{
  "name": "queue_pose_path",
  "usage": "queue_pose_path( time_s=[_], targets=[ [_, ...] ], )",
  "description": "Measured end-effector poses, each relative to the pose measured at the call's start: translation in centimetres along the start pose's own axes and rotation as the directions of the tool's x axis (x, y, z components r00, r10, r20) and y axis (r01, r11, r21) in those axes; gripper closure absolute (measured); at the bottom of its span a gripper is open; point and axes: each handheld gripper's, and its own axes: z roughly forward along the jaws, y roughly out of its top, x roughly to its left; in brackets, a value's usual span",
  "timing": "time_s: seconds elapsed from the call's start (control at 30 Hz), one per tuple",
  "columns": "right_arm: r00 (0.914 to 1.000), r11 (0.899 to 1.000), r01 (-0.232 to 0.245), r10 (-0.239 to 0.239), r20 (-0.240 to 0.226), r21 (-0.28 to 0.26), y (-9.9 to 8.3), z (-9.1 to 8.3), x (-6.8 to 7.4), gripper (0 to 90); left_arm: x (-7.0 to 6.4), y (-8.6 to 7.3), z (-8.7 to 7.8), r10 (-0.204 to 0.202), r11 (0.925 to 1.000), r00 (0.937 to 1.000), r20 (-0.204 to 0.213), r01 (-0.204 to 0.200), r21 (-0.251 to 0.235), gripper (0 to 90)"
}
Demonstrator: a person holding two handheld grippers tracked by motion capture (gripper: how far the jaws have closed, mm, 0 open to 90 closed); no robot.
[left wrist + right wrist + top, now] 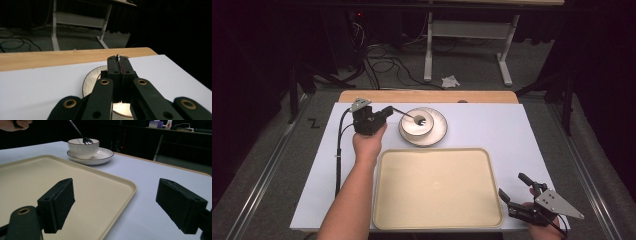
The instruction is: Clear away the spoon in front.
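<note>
The right tool [516, 191], nearest the high view's camera at the bottom right corner of the desk [522, 130], is resting in the person's right hand [542, 227] with its two black jaws standing wide apart and nothing between them. In the right gripper view those jaws are framing the corner of a large cream tray [75, 192], which is lying flat and bare on the desk's white surface, just beside the right tool and between the two arms. Beyond the tray's far edge, a white ribbed saucer [439, 132] is sitting near the middle of the desk, close to the tray but not touching it, and a small white bowl [416, 124] with a dark rim is standing upright on it. The left tool [390, 110], held in the person's left hand [368, 142] just left of the saucer, is gripping the handle of a metal spoon [409, 117], its jaws pressed together with the thin handle showing between their tips in the left gripper view. The spoon is slanting down from the left tool, and its head is lying inside the bowl, as the right gripper view is showing.
</note>
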Motion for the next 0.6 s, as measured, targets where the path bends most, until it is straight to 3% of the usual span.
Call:
queue_pose_path(
  time_s=[0.2,0.37,0.6],
  targets=[
    [1.0,1.0,-0.001,0.001,-0.006,-0.002,0.1,0.0,0.1,16.1,-1.3,0.1,-1.3,0.07,0.997,0.9974,-0.016,-0.07,-0.031,89.9],
    [1.0,1.0,0.001,-0.001,-0.006,-0.005,0.1,0.0,0.1,16.1,-2.4,0.2,-3.6,0.128,0.9884,0.9915,-0.023,-0.129,-0.08,89.9],
    [1.0,1.0,0.006,-0.006,-0.004,-0.012,0.2,-0.1,0.1,16.2,-3.2,-0.3,-5.8,0.131,0.9848,0.9914,-0.006,-0.131,-0.114,89.9]
  ],
)
